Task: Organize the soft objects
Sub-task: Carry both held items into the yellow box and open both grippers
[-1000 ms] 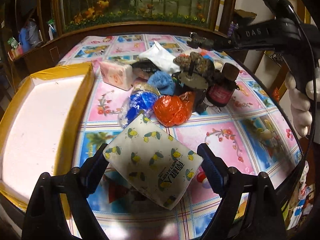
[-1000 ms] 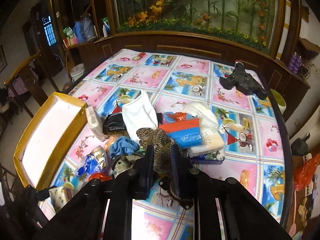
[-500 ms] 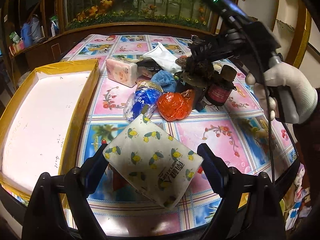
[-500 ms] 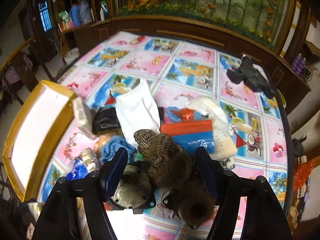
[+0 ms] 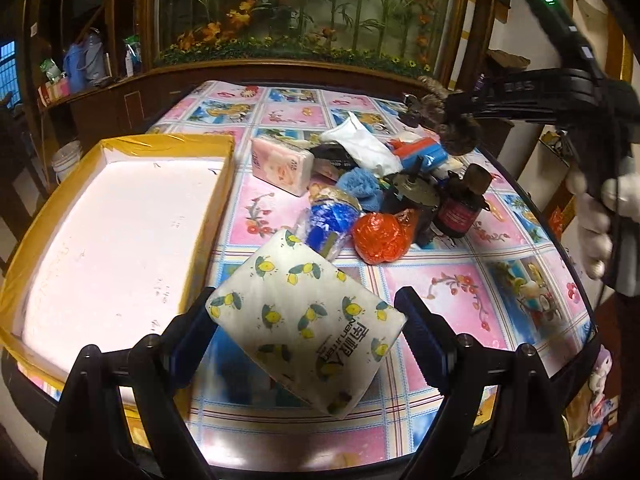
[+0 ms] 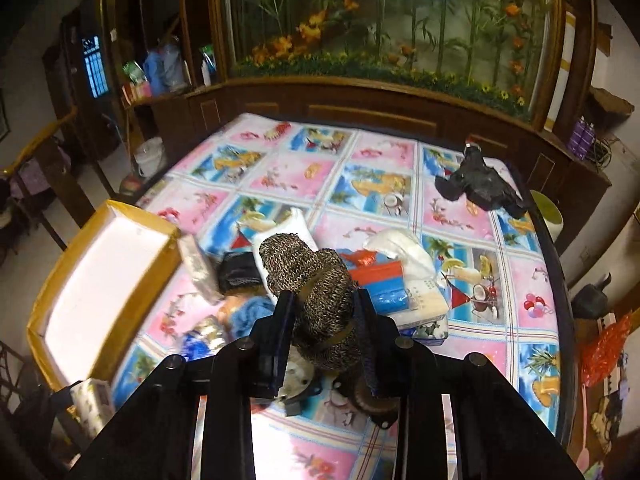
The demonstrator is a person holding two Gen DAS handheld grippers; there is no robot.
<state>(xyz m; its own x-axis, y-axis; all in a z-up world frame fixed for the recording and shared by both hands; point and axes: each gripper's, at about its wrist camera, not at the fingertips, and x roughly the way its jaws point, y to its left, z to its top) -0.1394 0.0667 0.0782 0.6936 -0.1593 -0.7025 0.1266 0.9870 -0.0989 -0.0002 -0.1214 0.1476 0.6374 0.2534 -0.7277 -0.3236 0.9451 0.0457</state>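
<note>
A white tissue pack with a lemon print hangs tilted above the table's near edge, and my left gripper is shut on its two sides. My right gripper has its jaws closing on a brown knitted piece, with both pads pressing its sides. In the left wrist view that knitted piece is lifted clear above the pile. The yellow-rimmed box with a white inside lies to the left, with nothing in it.
The pile on the patterned tablecloth holds a pink tissue pack, a blue wrapped item, an orange bag ball, a blue cloth, a white cloth and a dark jar. A black object lies far right. A gloved hand holds the right tool.
My right gripper opened, dropped around the knitted piece, closed on it and raised it off the pile. The left gripper drifted slightly with the lemon pack still in it.
</note>
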